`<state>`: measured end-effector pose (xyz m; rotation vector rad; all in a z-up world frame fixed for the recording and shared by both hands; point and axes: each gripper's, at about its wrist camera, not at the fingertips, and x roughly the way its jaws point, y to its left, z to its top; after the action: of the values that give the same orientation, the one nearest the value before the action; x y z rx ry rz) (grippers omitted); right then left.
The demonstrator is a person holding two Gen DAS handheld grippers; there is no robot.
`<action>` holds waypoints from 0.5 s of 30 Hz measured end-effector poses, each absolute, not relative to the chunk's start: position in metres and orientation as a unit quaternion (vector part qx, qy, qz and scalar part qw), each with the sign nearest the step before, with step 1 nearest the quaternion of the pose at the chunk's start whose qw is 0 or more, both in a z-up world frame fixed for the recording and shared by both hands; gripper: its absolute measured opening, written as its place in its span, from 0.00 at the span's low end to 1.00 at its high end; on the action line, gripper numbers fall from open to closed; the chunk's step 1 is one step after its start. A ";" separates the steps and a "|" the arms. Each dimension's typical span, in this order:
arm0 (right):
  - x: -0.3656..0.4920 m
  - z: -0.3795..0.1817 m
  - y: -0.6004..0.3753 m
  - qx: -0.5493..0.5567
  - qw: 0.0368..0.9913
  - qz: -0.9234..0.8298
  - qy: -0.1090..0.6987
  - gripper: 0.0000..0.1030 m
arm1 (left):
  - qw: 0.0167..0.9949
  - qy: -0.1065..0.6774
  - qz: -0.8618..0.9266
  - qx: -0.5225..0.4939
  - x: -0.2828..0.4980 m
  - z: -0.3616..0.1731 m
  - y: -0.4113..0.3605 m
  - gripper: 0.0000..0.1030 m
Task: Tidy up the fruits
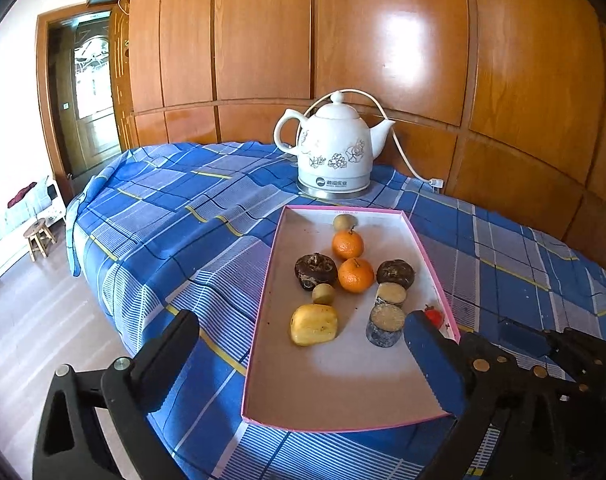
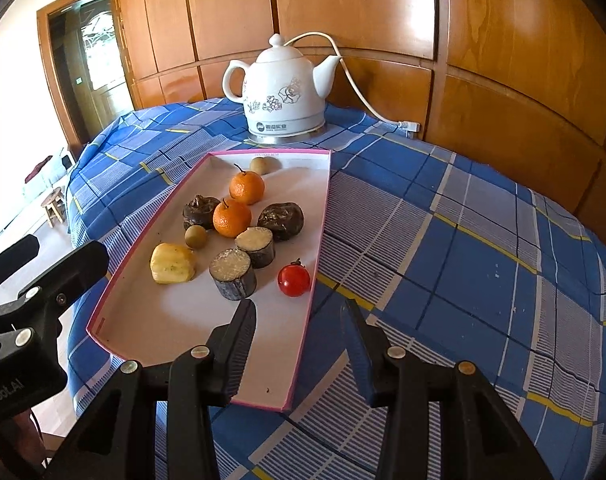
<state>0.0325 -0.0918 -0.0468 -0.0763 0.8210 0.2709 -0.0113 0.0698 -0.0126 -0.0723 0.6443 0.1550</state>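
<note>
**Both grippers empty, fruit all in tray**

Left gripper (image 1: pixel 303 356): jaws fully apart, nothing between them, hanging over the tray's (image 2: pixel 115 304) near end. Right gripper (image 2: pixel 299 320): jaws partly apart, empty, straddling the tray's right rim. All fruit I can see sits inside the tray on the surface; none on the cloth.

Risks:
- Tomato (image 2: pixel 294 279) is right at the rim, just ahead of the right jaws. A nudge likely rolls it out, and a hard squeeze would split it.
- Oranges (image 2: pixel 232 218) are touching their neighbours, so wide jaws may shove those.
- Tray looks light; a rim bump may slide it.
</note>
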 end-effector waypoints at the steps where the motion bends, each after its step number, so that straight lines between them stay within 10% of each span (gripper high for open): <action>1: 0.033 -0.047 -0.092 -0.036 0.907 0.131 0.398 0.43 | 0.945 0.316 0.076 -0.036 -0.011 -0.013 0.070 1.00; 15: 0.031 -0.045 -0.092 -0.037 0.909 0.133 0.392 0.43 | 0.944 0.318 0.082 -0.042 -0.010 -0.014 0.072 1.00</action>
<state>0.0312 -0.0919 -0.0451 -0.0756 0.8093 0.2738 -0.0099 0.0718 -0.0145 -0.0854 0.6485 0.1671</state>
